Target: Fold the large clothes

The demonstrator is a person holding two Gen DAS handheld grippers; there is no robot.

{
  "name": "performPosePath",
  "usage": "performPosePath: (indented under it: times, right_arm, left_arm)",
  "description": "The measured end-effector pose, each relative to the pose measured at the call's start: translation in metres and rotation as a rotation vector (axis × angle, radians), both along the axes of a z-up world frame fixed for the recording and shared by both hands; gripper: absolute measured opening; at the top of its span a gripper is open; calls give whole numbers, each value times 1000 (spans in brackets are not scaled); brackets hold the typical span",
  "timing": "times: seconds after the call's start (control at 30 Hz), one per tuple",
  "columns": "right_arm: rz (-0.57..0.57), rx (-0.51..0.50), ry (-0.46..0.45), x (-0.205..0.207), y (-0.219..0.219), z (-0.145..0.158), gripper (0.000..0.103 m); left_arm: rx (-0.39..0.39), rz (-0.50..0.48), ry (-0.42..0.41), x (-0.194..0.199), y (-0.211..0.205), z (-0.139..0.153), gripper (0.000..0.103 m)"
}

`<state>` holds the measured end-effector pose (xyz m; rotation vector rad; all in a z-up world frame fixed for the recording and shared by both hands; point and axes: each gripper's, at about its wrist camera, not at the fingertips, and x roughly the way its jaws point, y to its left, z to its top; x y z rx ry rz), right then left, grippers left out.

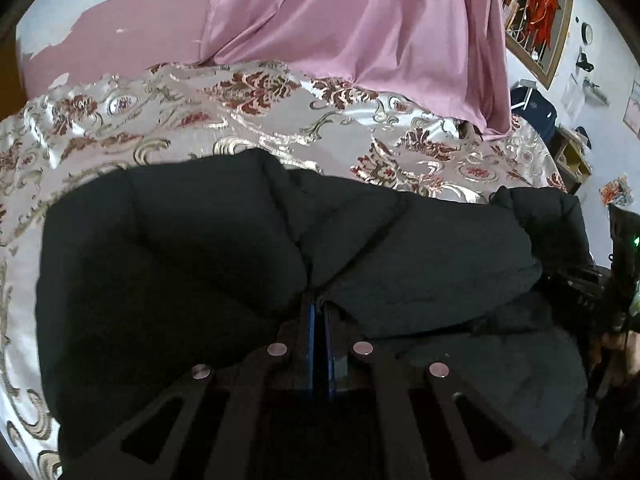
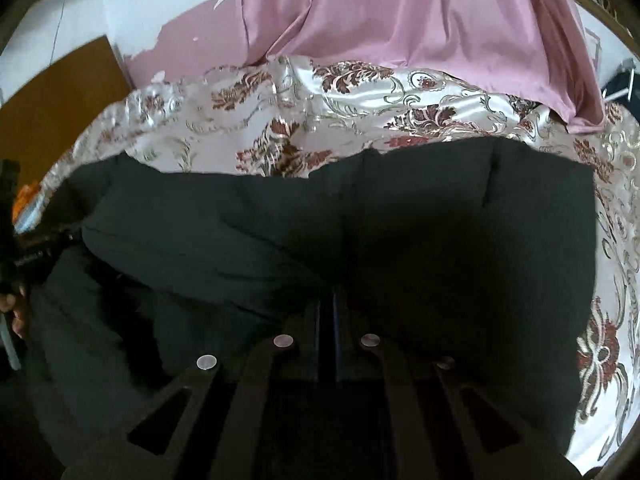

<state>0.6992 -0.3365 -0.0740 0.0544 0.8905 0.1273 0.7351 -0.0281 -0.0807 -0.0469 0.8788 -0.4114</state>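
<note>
The left gripper [image 1: 319, 312] is pinching a fold of the black padded jacket [image 1: 208, 240], with its jaws pressed almost together. The right gripper [image 2: 329, 312] is gripping the same jacket in the same way. The jacket is spreading ahead of both jaws, lying on the flowered bedcover [image 1: 248, 120]. Beyond it, a pink curtain [image 1: 360, 20] is hanging.
</note>
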Motion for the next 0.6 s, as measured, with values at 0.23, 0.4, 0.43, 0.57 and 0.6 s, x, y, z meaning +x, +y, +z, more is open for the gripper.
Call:
performPosePath:
  times: [0.23,0.4,0.43,0.57,0.6]
  right_arm:
    - [4,-51,-34,-8,9,-6,4]
    - [15,75,-69,-31,-5,29,8]
    - [24,99,-84,-38,-7,36,8]
    - [62,128,-195,-50,-2,72,8]
    - [56,138,-202,-45,1,76,8]
  left_arm:
    - [-51,-12,-38,-8,7,4,5]
    - [-47,-17,-82,-16,5,18,5]
    - [-43,-22,-94,-18,3,20,5]
    - [-53,-20,-95,-20,4,20,5]
    - [-60,-22,-92,-20,5,21,5]
